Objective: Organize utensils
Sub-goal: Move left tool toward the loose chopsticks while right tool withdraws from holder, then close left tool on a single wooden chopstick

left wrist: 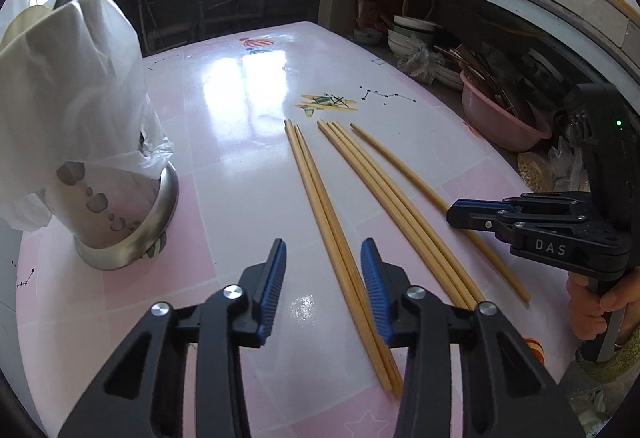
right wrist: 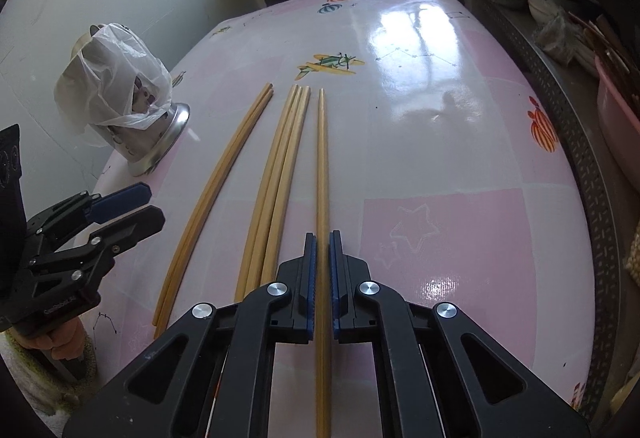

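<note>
My right claw (right wrist: 323, 278) clamps the lone chopstick (right wrist: 322, 166), my left claw (left wrist: 323, 290) stands apart astride the chopstick pair (left wrist: 320, 198); next, lift toward the bagged steel holder (left wrist: 124, 230).

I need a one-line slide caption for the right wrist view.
Right gripper shut on single chopstick; five more chopsticks lie on pink table.

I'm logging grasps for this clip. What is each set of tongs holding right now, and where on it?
The right tongs are shut on the lone chopstick, near its thick end. The left tongs straddle the chopstick pair but hold nothing.
</note>
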The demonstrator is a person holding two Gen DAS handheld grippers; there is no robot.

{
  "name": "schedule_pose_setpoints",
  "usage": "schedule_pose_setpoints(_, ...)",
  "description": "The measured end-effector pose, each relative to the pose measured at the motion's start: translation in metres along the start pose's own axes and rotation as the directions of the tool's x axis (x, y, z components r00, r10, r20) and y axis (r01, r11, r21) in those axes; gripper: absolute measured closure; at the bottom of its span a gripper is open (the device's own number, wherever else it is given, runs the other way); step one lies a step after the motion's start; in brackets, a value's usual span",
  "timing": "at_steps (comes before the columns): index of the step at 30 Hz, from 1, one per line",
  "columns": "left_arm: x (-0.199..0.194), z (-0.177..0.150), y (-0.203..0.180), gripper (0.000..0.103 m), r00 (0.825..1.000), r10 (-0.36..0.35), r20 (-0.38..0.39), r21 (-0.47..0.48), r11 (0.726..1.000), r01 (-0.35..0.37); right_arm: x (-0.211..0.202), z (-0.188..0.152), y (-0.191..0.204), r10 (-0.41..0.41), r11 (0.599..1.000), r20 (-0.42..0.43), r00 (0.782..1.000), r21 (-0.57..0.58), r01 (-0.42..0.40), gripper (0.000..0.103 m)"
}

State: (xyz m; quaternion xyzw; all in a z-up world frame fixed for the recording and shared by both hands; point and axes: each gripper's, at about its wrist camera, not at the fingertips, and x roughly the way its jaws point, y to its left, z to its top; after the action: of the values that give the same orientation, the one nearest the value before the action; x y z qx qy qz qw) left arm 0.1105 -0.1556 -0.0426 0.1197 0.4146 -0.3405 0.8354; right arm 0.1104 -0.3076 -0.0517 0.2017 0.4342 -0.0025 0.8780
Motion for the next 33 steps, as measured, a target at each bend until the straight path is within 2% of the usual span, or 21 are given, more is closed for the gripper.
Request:
schedule_pose_setpoints(2, 0.009, 0.001, 0.0, 0.08, 1.0, 0.012, -0.023, 0.0, 1.0, -0.012, 0.0, 0.0, -0.001, 0.008, 1.0, 0.002, 1.0, 0.008, -0.008, 0.099)
schedule_pose_setpoints(6, 0.018, 0.004, -0.002, 0.087, 0.999, 0.017, -0.047, -0.006, 1.0, -0.017, -0.001, -0.001, -0.002, 0.018, 1.0, 0.007, 1.0, 0.013, -0.018, 0.099)
schedule_pose_setpoints(25, 0.038, 0.015, -0.005, 0.087, 0.995, 0.05, -0.09, -0.018, 0.998, -0.052, -0.002, -0.003, -0.007, 0.044, 0.999, 0.015, 0.999, 0.03, -0.044, 0.099)
schedule_pose_setpoints(29, 0.038, 0.015, -0.003, 0.096, 0.993, 0.074, -0.096, -0.03, 0.997, -0.077, -0.003, -0.002, -0.008, 0.047, 0.998, 0.011, 0.999, 0.042, -0.047, 0.099)
schedule_pose_setpoints(33, 0.031, 0.01, 0.005, 0.097, 0.99, 0.07, -0.122, -0.069, 0.995, -0.079, -0.005, -0.004, -0.007, 0.051, 0.997, -0.005, 0.999, 0.051, -0.051, 0.099)
